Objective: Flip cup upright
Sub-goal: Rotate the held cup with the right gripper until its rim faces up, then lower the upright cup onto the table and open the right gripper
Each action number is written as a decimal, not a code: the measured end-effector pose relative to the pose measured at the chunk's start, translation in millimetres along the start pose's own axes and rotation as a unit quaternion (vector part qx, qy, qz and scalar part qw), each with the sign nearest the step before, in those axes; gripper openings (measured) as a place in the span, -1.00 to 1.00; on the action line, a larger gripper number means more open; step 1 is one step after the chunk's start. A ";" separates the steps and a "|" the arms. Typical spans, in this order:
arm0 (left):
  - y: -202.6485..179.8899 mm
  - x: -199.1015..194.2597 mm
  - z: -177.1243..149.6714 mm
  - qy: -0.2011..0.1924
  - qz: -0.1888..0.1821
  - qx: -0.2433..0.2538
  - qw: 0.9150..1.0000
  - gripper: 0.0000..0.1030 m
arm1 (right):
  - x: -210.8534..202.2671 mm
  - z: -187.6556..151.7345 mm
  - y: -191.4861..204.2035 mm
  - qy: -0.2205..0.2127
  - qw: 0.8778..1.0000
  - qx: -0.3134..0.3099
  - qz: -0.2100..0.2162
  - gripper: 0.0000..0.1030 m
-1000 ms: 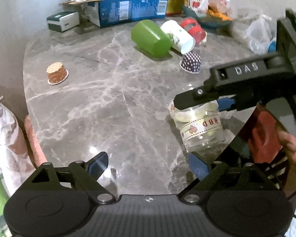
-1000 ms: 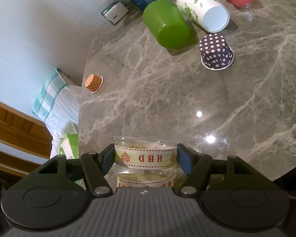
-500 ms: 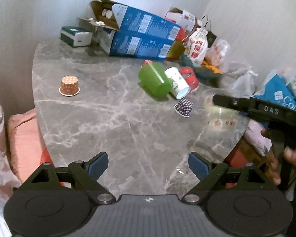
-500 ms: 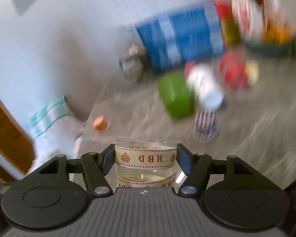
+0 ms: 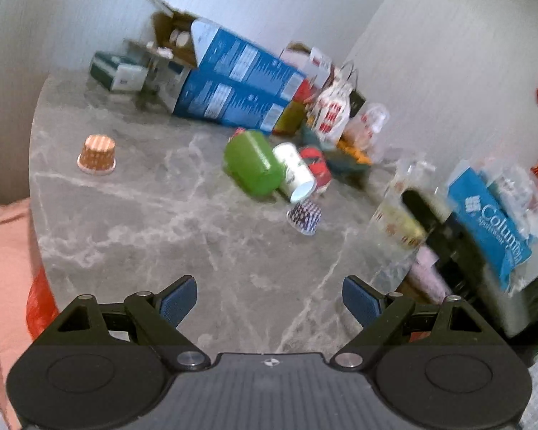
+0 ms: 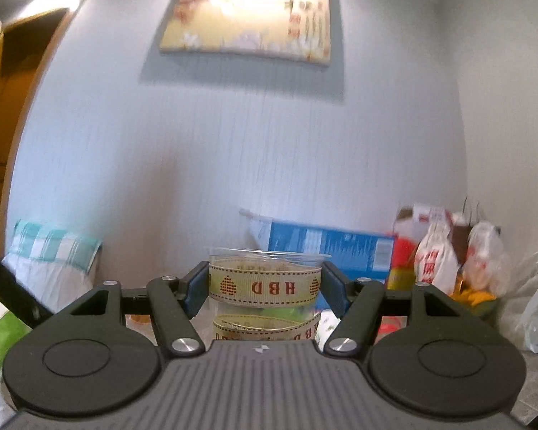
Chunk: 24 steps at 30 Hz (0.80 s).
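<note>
Clear cup (image 6: 264, 286) with HBD ribbon is clamped between the right gripper (image 6: 265, 288) pads, rim up, held in the air facing the wall. From the left view the cup (image 5: 400, 215) is a blur over the right edge of the table (image 5: 161, 222). Left gripper (image 5: 269, 299) is wide open, holding nothing, above the table. A green cup (image 5: 253, 165) and a white cup (image 5: 294, 172) lie tipped mid-table; a dotted cup (image 5: 305, 216) sits nearby.

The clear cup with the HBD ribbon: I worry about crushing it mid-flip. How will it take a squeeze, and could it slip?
The clear cup looks thin-walled and see-through, so it probably flexes and could dent under a hard squeeze. Holding only ribbon, it is likely very light. The right gripper pinches it across the ribbon band; smooth plastic may slip if the grip loosens.
</note>
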<state>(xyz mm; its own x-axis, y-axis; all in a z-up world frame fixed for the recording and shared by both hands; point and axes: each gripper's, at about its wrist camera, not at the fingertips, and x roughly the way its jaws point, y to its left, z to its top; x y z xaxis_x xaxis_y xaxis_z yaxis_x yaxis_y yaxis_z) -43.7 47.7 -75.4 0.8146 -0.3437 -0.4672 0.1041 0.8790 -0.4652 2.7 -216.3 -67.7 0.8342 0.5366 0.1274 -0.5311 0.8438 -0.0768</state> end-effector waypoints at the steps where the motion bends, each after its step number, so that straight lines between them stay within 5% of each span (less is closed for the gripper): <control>1: -1.6 -0.4 -1.8 -0.010 0.000 0.003 1.000 0.76 | -2.1 -9.0 1.3 -0.014 1.000 0.008 -0.011 0.29; 4: -6.7 0.7 -5.7 -0.026 -0.003 0.011 1.000 0.76 | -1.9 -30.3 5.0 -0.035 0.999 0.023 -0.028 0.28; 24: -11.0 18.5 -19.0 -0.025 -0.018 0.017 0.999 0.76 | 24.2 -66.2 -0.1 0.029 0.999 0.033 -0.030 0.27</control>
<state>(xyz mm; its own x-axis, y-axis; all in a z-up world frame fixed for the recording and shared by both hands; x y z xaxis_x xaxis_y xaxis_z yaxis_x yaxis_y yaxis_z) -40.7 25.5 -93.2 0.8374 -0.3597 -0.4116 0.1536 0.8775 -0.4544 32.8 -203.2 -130.1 0.8712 0.4856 0.0724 -0.4865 0.8736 -0.0054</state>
